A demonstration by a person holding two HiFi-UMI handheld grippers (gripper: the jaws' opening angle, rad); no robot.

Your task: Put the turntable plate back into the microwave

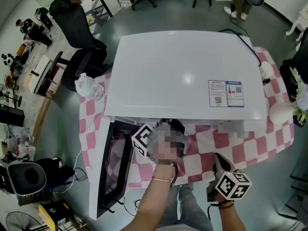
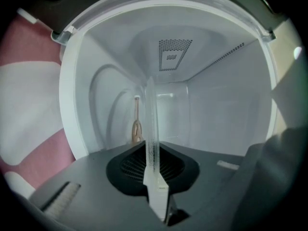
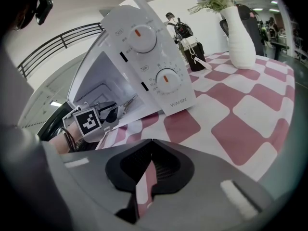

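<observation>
1. two tools in view, only one loaded: grips the turntable plate (image 2: 151,114) by its rim in the left tool (image 2: 153,160), pads pressed shut on the glass, seen edge-on straight ahead of the tool.
2. holds that plate past the open door (image 1: 113,172) and inside the microwave (image 1: 183,76) cavity (image 2: 216,109), with white walls all round the tool and the vent grille (image 2: 174,54) ahead; not yet laid down, as far as can be judged.
3. pinches the rim rather than the middle, probably so the glass can go in flat and be lowered without the tool fouling the cavity floor.
4. shows checked cloth (image 2: 29,105) at the left of that tool's own view, so likely rolled onto its side with the plate near level; hard to be sure.
5. parks the right tool (image 3: 149,162) closed on nothing, jaws together, above the desk (image 1: 240,148), control panel (image 3: 154,76) ahead of it; kept clear of the opening, likely to leave room for one-handed placing.
6. next, by judgement: lower onto the centre of the cavity floor, settle, then release; risks a rim knocked against a wall or a plate sitting off its seat.
</observation>
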